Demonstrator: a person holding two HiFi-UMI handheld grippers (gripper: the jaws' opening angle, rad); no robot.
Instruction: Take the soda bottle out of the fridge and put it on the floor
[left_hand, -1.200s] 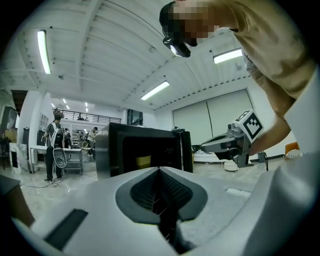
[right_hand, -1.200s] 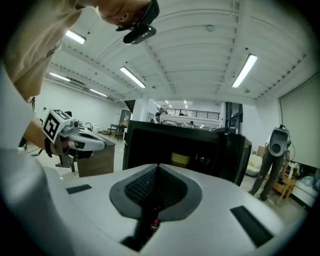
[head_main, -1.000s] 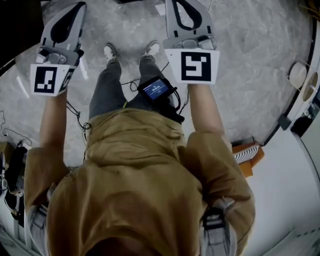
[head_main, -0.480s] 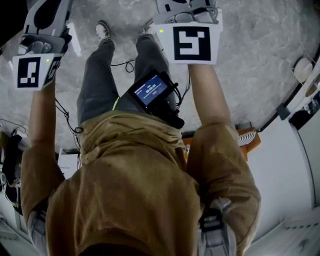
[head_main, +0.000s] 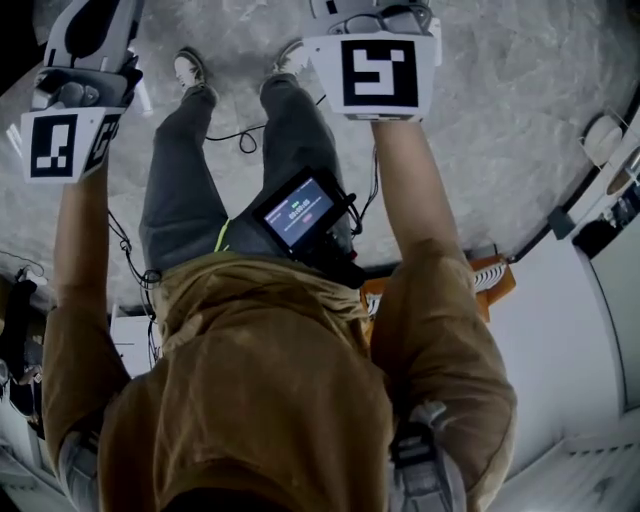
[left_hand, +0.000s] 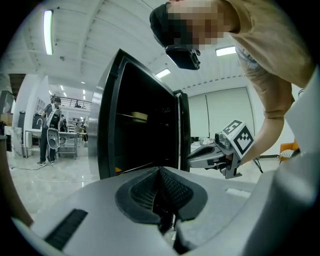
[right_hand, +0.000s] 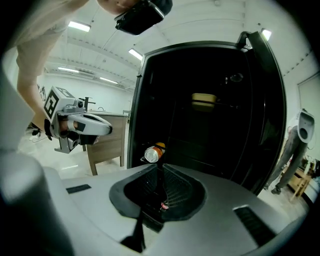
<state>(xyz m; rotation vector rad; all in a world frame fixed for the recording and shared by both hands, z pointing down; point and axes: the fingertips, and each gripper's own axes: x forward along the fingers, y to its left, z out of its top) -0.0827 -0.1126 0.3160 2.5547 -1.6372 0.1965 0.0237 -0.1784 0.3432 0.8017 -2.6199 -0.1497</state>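
Note:
An orange soda bottle (right_hand: 152, 152) with a silver end lies on its side low in the dark, open black fridge (right_hand: 210, 125). It shows just beyond the tips of my right gripper (right_hand: 159, 167), apart from them; the jaws are shut with nothing between them. My left gripper (left_hand: 160, 171) faces the same fridge (left_hand: 142, 145) from the other side, jaws together and empty. Each gripper sees the other: the right gripper (left_hand: 194, 159) and the left gripper (right_hand: 107, 130). The head view shows only their marker cubes (head_main: 62, 145) (head_main: 378, 75), above the floor.
A pale yellow item (right_hand: 203, 100) sits on an upper fridge shelf. The fridge door (right_hand: 267, 115) stands open. A wooden table (right_hand: 107, 147) is beside the fridge. A person (left_hand: 52, 130) stands far off. Grey marbled floor (head_main: 500, 130); cables and a lit screen (head_main: 300, 212) at the waist.
In the head view both grippers have slid toward the top edge and sunk nearer the floor, and the person's body has bent lower over the legs.

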